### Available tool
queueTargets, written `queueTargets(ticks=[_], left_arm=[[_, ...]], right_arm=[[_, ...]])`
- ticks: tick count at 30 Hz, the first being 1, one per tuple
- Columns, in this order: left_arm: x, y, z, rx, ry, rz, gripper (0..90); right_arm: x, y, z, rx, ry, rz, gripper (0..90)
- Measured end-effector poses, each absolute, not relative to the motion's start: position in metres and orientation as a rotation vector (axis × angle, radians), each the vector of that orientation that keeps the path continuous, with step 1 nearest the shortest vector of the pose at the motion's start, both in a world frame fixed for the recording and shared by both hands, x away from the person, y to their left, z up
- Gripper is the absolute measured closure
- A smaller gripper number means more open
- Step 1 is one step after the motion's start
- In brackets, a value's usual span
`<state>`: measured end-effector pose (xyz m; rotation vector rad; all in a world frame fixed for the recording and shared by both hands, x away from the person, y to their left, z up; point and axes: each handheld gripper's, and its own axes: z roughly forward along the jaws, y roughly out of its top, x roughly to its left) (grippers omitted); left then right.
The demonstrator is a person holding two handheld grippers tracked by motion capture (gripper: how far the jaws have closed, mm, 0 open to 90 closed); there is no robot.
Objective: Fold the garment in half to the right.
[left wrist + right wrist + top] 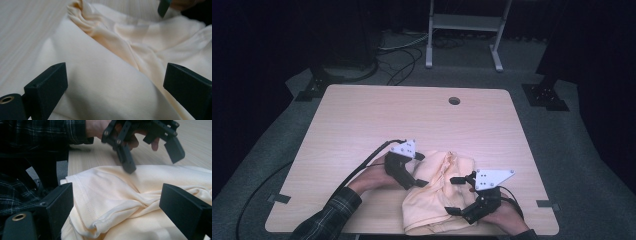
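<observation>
Both grippers' jaws gape over the cream shirt (439,192) near the table (362,115) front edge.

One camera looks down from above the table (362,115), while two ride close on the grippers, all sharing the cream cloth (437,195) (112,85) (140,202).

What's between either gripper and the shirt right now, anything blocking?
Nothing visible. The left gripper and right gripper both stand open right at the cream shirt, bare cloth between each pair of jaws, on the table.
</observation>
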<state>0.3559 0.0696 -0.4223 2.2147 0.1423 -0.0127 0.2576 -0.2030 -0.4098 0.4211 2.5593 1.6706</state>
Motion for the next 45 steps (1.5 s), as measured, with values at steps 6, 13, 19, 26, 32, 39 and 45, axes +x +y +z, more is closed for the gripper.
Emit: queueTargets(ticks=[6,13,19,26,32,39,45], left_arm=[[0.351,0.059,-0.437,2.343,0.127,0.042,4.9],[0.345,0.063,-0.436,2.369,0.168,0.066,7.2],[0.339,0.078,-0.436,2.364,0.208,0.083,7.7],[0.331,0.104,-0.435,2.368,0.268,0.109,7.9],[0.327,0.120,-0.434,2.360,0.293,0.124,7.7],[0.327,0.122,-0.434,2.352,0.305,0.132,5.8],[0.328,0.121,-0.435,2.356,0.307,0.132,4.0]], right_arm=[[0.260,-0.203,-0.410,0.426,2.549,1.666,12.1],[0.270,-0.200,-0.407,0.455,2.551,1.615,12.1],[0.285,-0.181,-0.402,0.426,2.584,1.537,12.0],[0.319,-0.141,-0.399,0.372,2.654,1.463,10.0],[0.344,-0.103,-0.402,0.307,2.688,1.430,10.0],[0.356,-0.108,-0.421,0.355,2.744,1.290,8.6],[0.347,-0.138,-0.430,0.385,2.706,1.298,8.1]])
